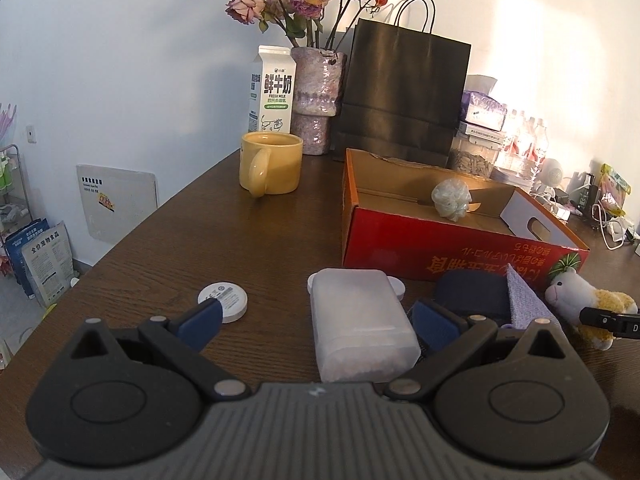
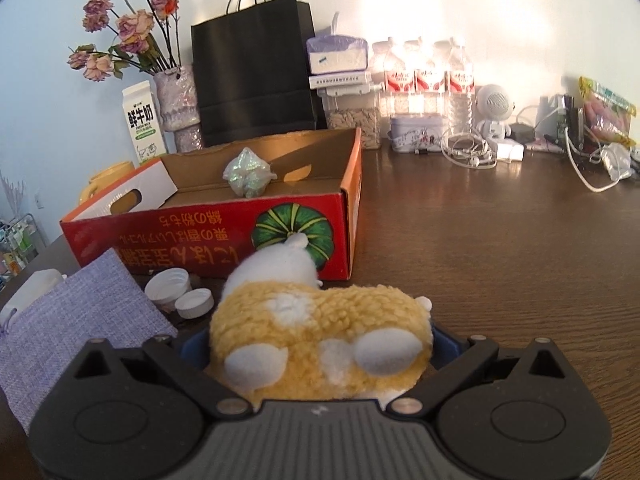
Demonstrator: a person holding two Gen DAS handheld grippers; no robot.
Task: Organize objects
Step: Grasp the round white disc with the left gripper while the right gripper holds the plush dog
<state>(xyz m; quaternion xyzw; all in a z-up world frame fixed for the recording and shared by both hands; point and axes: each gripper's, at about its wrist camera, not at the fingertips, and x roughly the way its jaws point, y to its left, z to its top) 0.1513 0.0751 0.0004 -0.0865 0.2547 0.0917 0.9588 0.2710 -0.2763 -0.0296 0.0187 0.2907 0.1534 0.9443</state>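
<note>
Right gripper (image 2: 320, 354) closed on plush sheep (image 2: 320, 332), blue pads pressing both flanks, just in front of red cardboard box (image 2: 192, 240) near table's front edge. Left gripper (image 1: 316, 326) wide open around frosted plastic case (image 1: 360, 320), pads not touching. Crumpled wrapper ball (image 1: 451, 199) inside box

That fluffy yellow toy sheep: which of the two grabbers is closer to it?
Right. The right gripper has the toy sheep between its jaws. The left gripper sits off to the sheep's left, around a white plastic case.
</note>
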